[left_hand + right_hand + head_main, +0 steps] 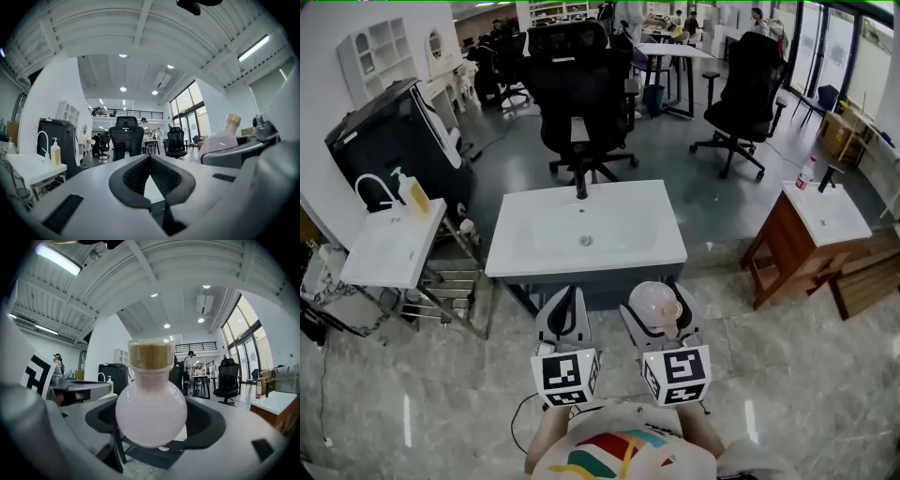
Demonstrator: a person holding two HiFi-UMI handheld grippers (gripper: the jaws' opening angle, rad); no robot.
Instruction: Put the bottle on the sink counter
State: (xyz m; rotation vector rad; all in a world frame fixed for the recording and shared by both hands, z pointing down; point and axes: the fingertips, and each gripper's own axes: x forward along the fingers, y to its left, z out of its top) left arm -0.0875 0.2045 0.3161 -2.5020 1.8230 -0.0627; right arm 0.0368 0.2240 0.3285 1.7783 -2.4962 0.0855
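The bottle [656, 302] is a round, pale pink flask with a cork stopper, and my right gripper [660, 304] is shut on its wide body. It fills the middle of the right gripper view as the bottle [151, 416], upright between the dark pads [206, 420]. My left gripper [570, 307] hangs beside it, shut and holding nothing; in the left gripper view its tips [150, 158] meet. The bottle [219, 139] shows there at the right. Both grippers hover just in front of the white sink counter [525, 255], whose faucet [580, 186] stands at the far edge.
A smaller white sink [389, 248] with a soap dispenser [418, 195] stands at the left over a metal rack [450, 286]. A wooden vanity [797, 248] is at the right. Black office chairs [579, 98] and a dark cabinet [389, 141] stand behind.
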